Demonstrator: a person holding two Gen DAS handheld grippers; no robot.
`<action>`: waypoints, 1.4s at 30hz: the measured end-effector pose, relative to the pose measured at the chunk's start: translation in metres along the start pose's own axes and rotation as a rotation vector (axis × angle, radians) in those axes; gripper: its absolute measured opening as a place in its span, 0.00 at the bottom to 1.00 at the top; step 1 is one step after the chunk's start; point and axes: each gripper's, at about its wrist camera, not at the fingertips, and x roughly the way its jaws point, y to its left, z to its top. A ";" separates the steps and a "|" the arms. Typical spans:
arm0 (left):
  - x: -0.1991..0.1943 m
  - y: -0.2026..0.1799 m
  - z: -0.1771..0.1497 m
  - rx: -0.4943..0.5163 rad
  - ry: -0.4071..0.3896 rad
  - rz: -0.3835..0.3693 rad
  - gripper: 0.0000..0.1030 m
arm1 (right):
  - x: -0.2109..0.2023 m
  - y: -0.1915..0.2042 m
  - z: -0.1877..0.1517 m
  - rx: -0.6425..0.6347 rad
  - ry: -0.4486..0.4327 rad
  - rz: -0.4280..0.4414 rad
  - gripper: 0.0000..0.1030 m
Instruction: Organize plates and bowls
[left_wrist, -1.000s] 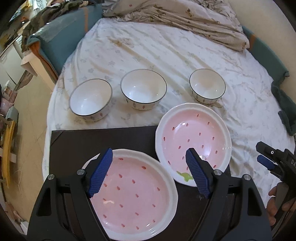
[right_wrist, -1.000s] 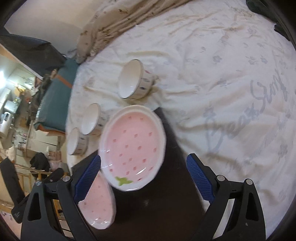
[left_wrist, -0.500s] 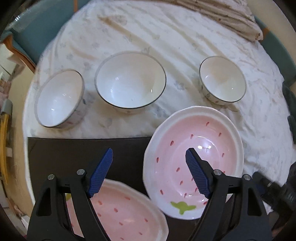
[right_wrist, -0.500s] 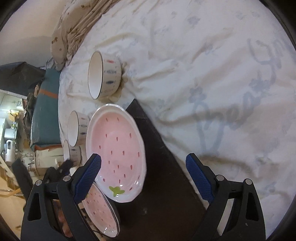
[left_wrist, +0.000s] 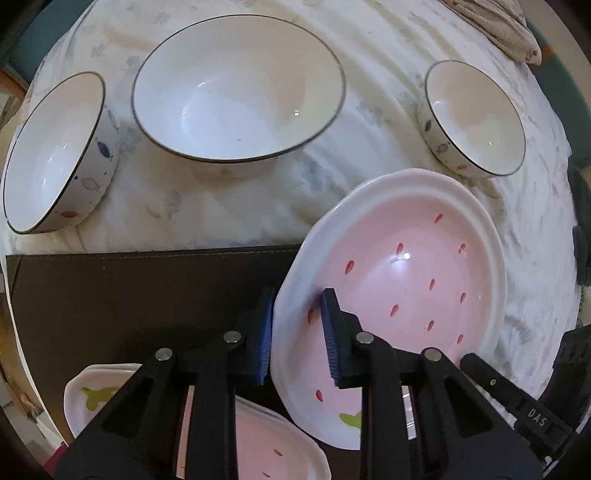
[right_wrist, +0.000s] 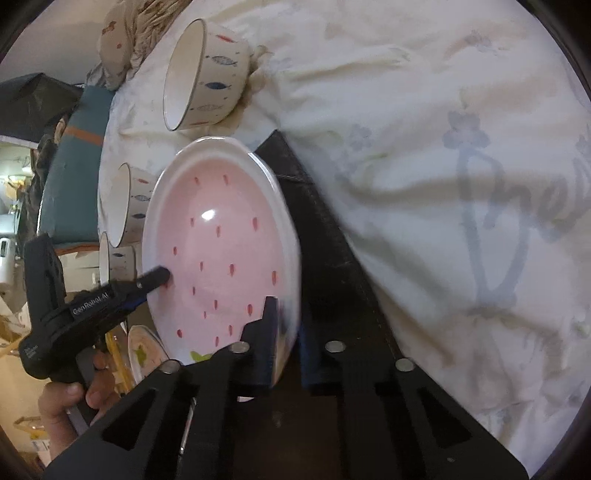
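A pink strawberry plate (left_wrist: 406, 280) with a white rim sits tilted, partly on the dark brown mat (left_wrist: 129, 288). My left gripper (left_wrist: 297, 339) is shut on its left rim. My right gripper (right_wrist: 286, 339) is shut on the same plate (right_wrist: 221, 243) at its near right rim. A second pink plate (left_wrist: 258, 443) lies on the mat below my left gripper; its edge shows in the right wrist view (right_wrist: 142, 350). Three white bowls with fish patterns stand on the bedsheet beyond the mat: left (left_wrist: 55, 155), middle (left_wrist: 236, 99), right (left_wrist: 474, 118).
The mat lies on a bed with a white flowered sheet (right_wrist: 443, 147). A crumpled beige blanket (left_wrist: 495, 26) lies at the far right. The bed's teal edge (right_wrist: 70, 173) and room clutter are at the left. The other gripper and hand (right_wrist: 66, 332) show in the right wrist view.
Both grippers moved forward onto the right-hand pink plate and closed on its rim, left on its left side, right on its near right side. The plate now looks tilted.
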 end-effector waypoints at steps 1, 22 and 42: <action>0.001 -0.004 -0.001 0.014 0.008 -0.003 0.20 | -0.001 -0.003 0.001 0.010 0.000 0.012 0.09; 0.021 -0.063 0.002 0.151 -0.005 -0.004 0.33 | -0.018 -0.026 0.009 0.108 -0.077 -0.030 0.14; -0.046 -0.051 -0.040 0.147 -0.138 0.023 0.24 | -0.033 0.010 -0.006 -0.043 -0.089 -0.076 0.18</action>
